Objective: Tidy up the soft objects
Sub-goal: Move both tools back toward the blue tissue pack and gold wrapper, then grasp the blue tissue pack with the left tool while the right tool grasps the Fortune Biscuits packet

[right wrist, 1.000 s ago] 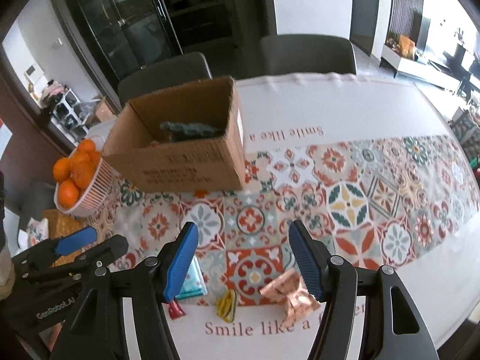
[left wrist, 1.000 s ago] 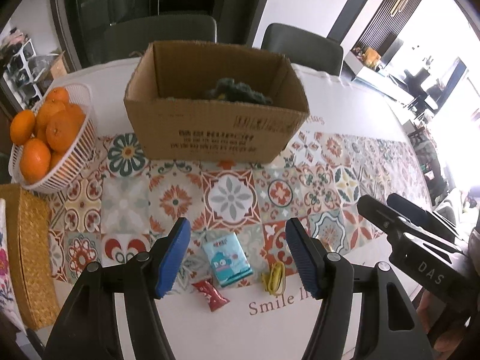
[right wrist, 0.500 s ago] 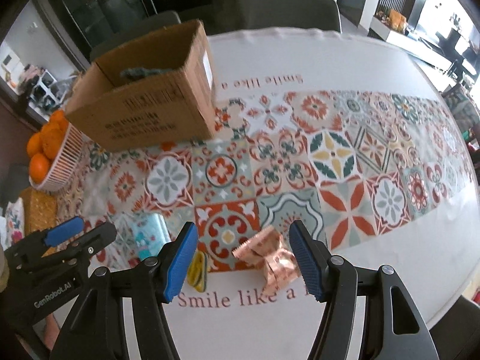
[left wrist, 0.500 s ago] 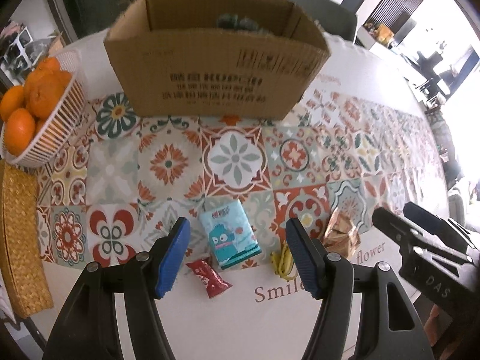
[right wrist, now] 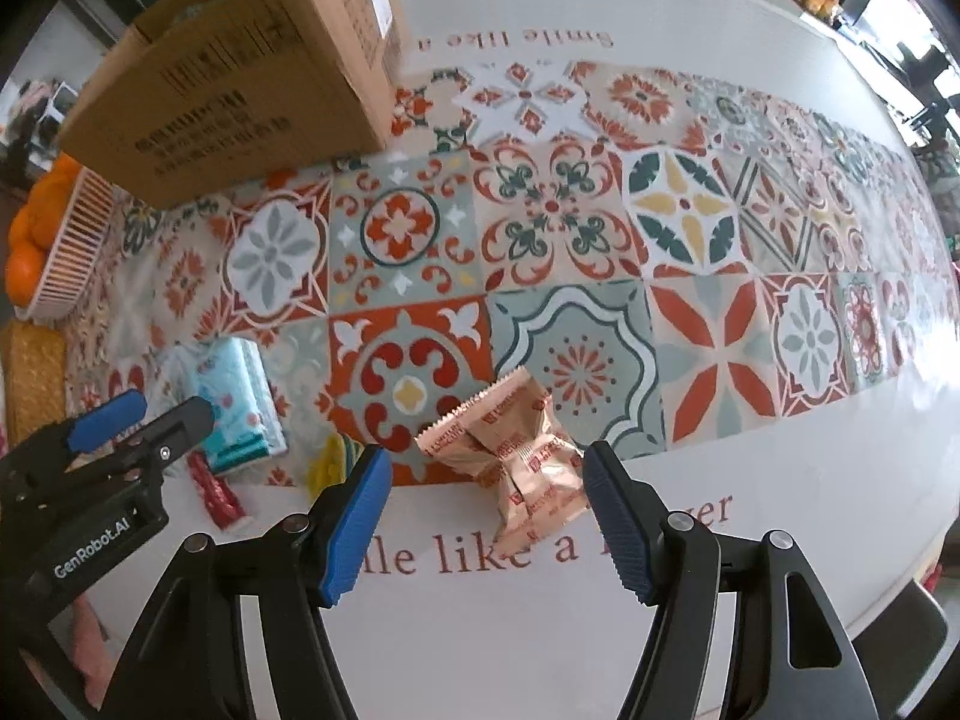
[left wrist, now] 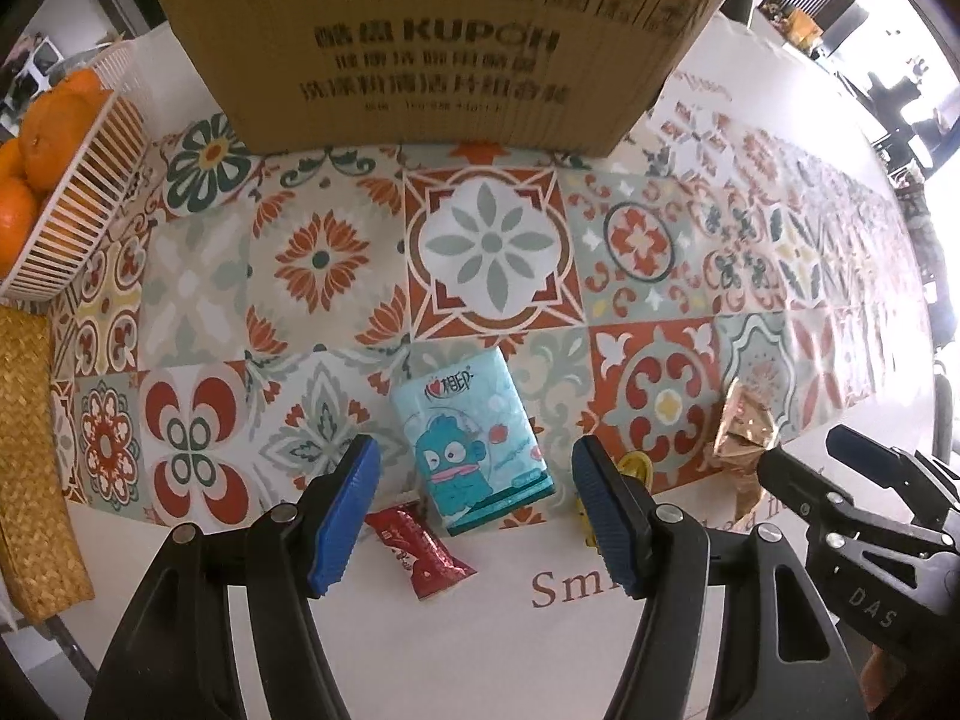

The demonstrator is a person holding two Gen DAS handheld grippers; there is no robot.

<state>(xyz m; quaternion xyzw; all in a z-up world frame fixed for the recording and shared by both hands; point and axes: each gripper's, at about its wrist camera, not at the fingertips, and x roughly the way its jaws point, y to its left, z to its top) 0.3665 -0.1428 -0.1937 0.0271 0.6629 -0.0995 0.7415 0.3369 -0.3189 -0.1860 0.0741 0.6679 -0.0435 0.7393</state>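
Note:
A light-blue tissue pack point(left wrist: 474, 444) with a cartoon fish lies on the patterned tablecloth. My left gripper point(left wrist: 477, 480) hangs straight above it, open, its blue pads astride the pack without touching. Beside the pack lie a red candy wrapper point(left wrist: 420, 552) and a yellow item point(left wrist: 636, 468), half hidden behind a finger. Two rose-gold foil packets point(right wrist: 516, 456) rest near the printed words. My right gripper point(right wrist: 487, 468) is over them with its jaws opening, and the pads stand clear of the foil. An open cardboard box point(left wrist: 438, 48) stands behind.
A white basket of oranges point(left wrist: 72, 180) sits at the far left, with a woven straw mat point(left wrist: 30, 450) in front of it. The tablecloth point(right wrist: 690, 210) stretches to the right. The table's near edge is close below the grippers.
Both grippers have sunk toward the table and tipped to point down. The tissue pack now lies between the left pads and the foil packets between the right pads.

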